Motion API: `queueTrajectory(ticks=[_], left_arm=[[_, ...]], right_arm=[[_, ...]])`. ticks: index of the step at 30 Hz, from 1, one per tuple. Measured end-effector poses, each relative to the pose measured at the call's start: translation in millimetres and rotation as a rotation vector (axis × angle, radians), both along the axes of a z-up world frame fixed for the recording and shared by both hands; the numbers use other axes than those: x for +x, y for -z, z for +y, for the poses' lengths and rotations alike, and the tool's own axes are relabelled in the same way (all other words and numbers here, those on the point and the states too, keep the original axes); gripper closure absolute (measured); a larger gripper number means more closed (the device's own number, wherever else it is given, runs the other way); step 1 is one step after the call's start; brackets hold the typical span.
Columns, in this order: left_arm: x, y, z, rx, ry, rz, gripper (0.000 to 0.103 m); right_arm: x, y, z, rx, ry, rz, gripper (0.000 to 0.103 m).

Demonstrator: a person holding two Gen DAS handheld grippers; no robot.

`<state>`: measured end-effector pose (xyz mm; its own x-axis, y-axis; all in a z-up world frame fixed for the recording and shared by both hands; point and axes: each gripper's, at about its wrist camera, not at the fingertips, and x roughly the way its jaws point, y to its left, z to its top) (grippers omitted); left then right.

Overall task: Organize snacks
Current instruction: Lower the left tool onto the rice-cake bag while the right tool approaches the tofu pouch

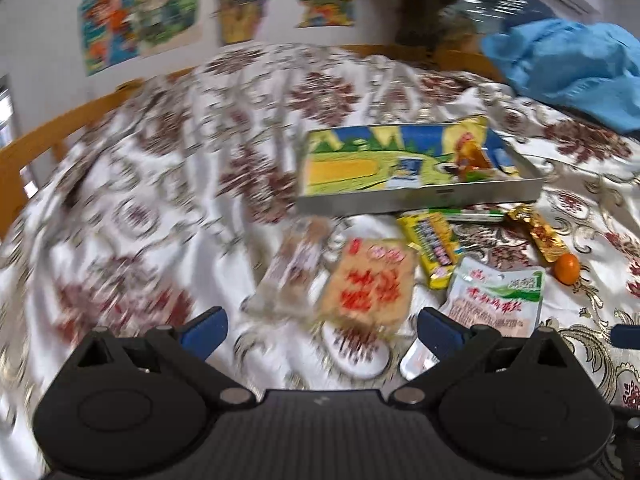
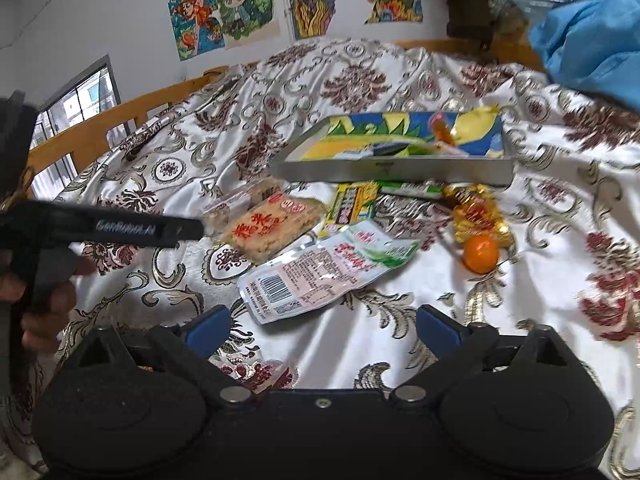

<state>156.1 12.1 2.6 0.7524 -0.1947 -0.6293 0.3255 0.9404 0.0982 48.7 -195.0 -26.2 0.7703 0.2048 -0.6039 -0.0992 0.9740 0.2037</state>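
**Colours on the snack table**

The tablecloth (image 2: 360, 344) is glossy white with maroon medallions and gold-grey scrolls. The tray (image 2: 400, 170) has grey walls and a blue, yellow and green picture inside. One pouch (image 2: 320, 268) is white, pink and green; the rice cake packet (image 2: 272, 228) is tan with red characters. The small fruit (image 2: 480, 253) is orange, the wrapper (image 2: 476, 210) behind it gold and red.

A home bedroom: patterned bedspread (image 2: 360, 80), wooden bedframe (image 2: 120, 116), cartoon posters (image 2: 224, 12).
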Motion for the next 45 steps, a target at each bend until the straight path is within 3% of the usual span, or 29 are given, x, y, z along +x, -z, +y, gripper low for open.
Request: queueTrajectory(ticks=[5, 10, 15, 18, 25, 28, 33, 40, 43, 44, 45], left_arm=[[21, 10, -15, 0.007, 0.127, -0.026, 0.0], [46, 21, -33, -0.031, 0.225, 0.026, 0.0], [71, 36, -55, 0.096, 0.295, 0.057, 0.0], [82, 44, -58, 0.158, 0.29, 0.079, 0.0], [93, 53, -55, 0.189, 0.306, 0.103, 0.001], [89, 54, -56, 0.18, 0.32, 0.103, 0.003], [83, 55, -60, 0.189, 0.356, 0.141, 0.01], [95, 60, -53, 0.167, 0.286, 0.183, 0.008], [96, 60, -51, 0.146, 0.272, 0.194, 0.019], [96, 59, -50, 0.129, 0.269, 0.21, 0.027], [95, 59, -48, 0.109, 0.257, 0.228, 0.027]], right_arm=[[21, 14, -3, 0.052, -0.025, 0.029, 0.015], [46, 28, -8, 0.102, -0.017, 0.056, 0.02], [64, 40, -14, 0.156, 0.005, 0.069, 0.024], [69, 42, -14, 0.169, 0.003, 0.058, 0.024], [71, 47, -14, 0.187, 0.003, 0.04, 0.025], [69, 46, -14, 0.19, 0.003, 0.034, 0.032], [68, 47, -17, 0.197, 0.028, 0.036, 0.052], [70, 48, -19, 0.203, 0.036, 0.039, 0.055], [72, 50, -18, 0.192, 0.036, 0.049, 0.055], [71, 50, -17, 0.183, 0.042, 0.046, 0.06], [71, 50, -16, 0.174, 0.052, 0.048, 0.069]])
